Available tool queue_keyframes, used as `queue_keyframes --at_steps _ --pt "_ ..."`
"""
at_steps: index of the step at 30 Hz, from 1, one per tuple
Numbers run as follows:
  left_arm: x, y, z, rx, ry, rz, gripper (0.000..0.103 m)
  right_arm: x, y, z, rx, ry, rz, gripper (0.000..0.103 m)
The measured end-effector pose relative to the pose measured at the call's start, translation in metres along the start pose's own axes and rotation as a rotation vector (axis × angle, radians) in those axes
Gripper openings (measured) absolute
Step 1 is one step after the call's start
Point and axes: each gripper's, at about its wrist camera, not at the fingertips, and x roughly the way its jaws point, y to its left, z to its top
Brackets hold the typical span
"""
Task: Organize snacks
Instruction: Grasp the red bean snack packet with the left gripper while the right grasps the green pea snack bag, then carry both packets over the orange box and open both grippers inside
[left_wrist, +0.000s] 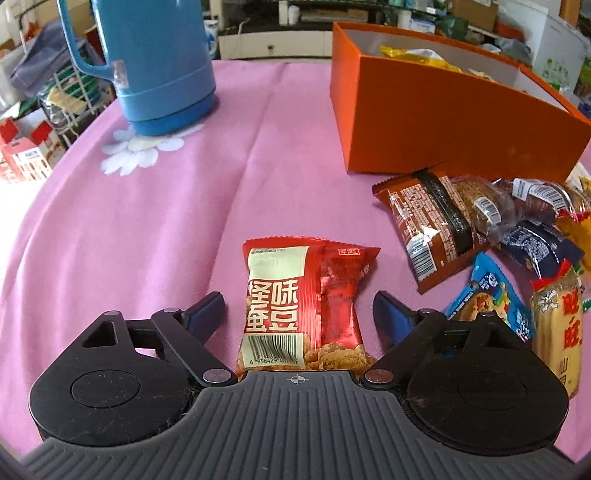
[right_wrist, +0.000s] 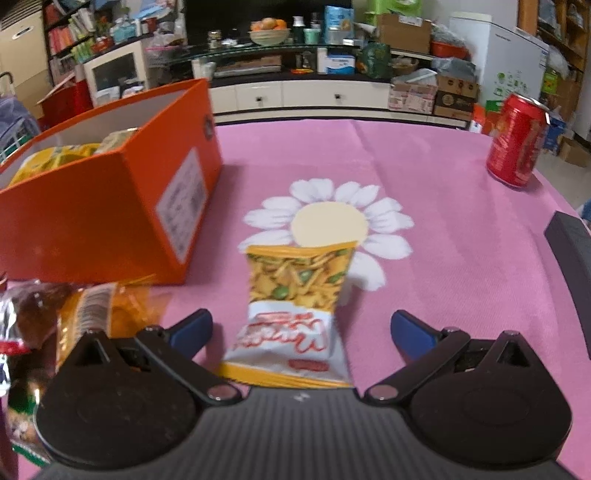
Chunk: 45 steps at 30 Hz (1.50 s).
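Note:
In the left wrist view my left gripper is open, its blue-tipped fingers on either side of a red snack packet lying on the pink tablecloth; neither finger touches it. In the right wrist view my right gripper is open around a yellow and white snack packet; the fingers stand clear of it. An open orange box with yellow packets inside stands at the right in the left view, and it also shows at the left in the right wrist view.
A blue thermos jug stands at the back left. A pile of snack packets lies in front of the box, and more packets show at the left. A red can stands at the far right. The table edge curves at both sides.

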Motion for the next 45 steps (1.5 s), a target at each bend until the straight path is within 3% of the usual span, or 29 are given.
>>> queue_keyframes --at_steps 1,2,3,4,7,12,16,19,24,29,35,40,43,45 --pt "0.001 0.001 0.000 -0.014 -0.001 -0.006 0.060 0.000 0.003 -0.001 -0.018 -0.006 -0.010 0.097" --pt "0.001 0.001 0.001 -0.020 -0.005 -0.002 0.057 -0.002 0.004 -0.001 -0.028 -0.019 -0.005 0.084" --pt "-0.001 0.001 0.001 -0.022 -0.014 -0.003 0.041 -0.005 0.004 0.000 -0.035 -0.032 -0.010 0.059" --pt "-0.002 0.000 0.003 -0.021 -0.023 -0.004 0.018 -0.008 0.004 0.001 -0.037 -0.039 -0.005 0.046" --pt "-0.006 0.004 0.008 -0.047 -0.001 -0.008 0.011 -0.015 0.001 -0.001 -0.023 -0.027 0.007 0.045" --pt "-0.034 0.016 0.007 -0.103 -0.014 -0.046 0.011 -0.054 0.001 -0.020 0.048 -0.046 0.072 0.044" --pt "-0.064 0.013 0.013 -0.084 -0.051 -0.076 0.011 -0.092 0.013 -0.028 0.078 -0.084 0.149 0.044" --pt "-0.081 0.008 0.033 -0.081 -0.102 -0.122 0.011 -0.112 0.029 -0.013 0.068 -0.126 0.212 0.044" --pt "-0.089 -0.012 0.086 -0.054 -0.193 -0.156 0.011 -0.126 0.058 0.044 0.005 -0.230 0.267 0.044" --pt "-0.062 -0.034 0.145 -0.034 -0.218 -0.186 0.011 -0.101 0.084 0.098 -0.080 -0.264 0.266 0.044" --pt "0.001 -0.056 0.195 -0.023 -0.190 -0.177 0.011 -0.030 0.112 0.132 -0.143 -0.187 0.275 0.044" --pt "0.058 -0.064 0.207 -0.004 -0.117 -0.130 0.011 0.029 0.127 0.134 -0.180 -0.062 0.287 0.047" --pt "0.067 -0.075 0.198 0.087 -0.138 -0.111 0.022 0.038 0.132 0.130 -0.195 -0.055 0.298 0.050" --pt "0.067 -0.082 0.196 0.123 -0.147 -0.101 0.032 0.038 0.134 0.131 -0.196 -0.053 0.306 0.066"
